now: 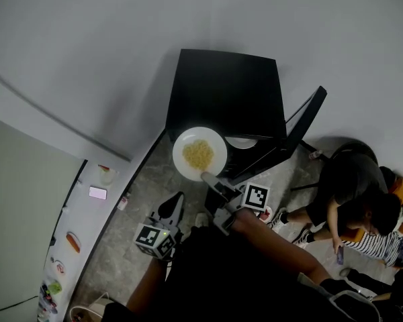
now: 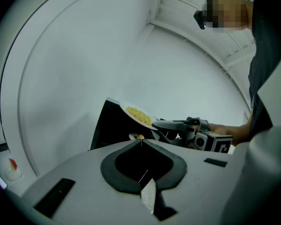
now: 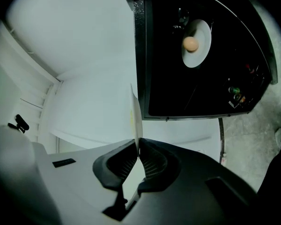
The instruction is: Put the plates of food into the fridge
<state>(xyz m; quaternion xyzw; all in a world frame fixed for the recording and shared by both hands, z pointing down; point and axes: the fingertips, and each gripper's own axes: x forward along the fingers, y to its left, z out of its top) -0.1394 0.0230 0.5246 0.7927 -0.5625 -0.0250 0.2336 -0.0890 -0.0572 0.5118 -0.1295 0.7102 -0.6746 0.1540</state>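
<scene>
A white plate of yellow noodles [image 1: 200,154] hangs in front of the small black fridge [image 1: 225,92], whose door [image 1: 302,129] stands open to the right. My right gripper [image 1: 207,176] is shut on the plate's near rim; in the right gripper view the plate [image 3: 136,114] shows edge-on between the pads of that gripper [image 3: 137,149]. Inside the fridge [image 3: 201,83] sits a second white plate [image 3: 199,46] with a round orange piece of food. My left gripper [image 1: 178,198] hangs lower left of the plate, shut and empty, and points at the fridge [image 2: 113,125]; its tips [image 2: 141,142] meet.
A person [image 1: 352,193] sits on the floor right of the fridge door. A white counter [image 1: 87,227] runs along the left, with a pink phone [image 1: 97,192] and a sausage [image 1: 72,241] on it. White walls stand behind the fridge.
</scene>
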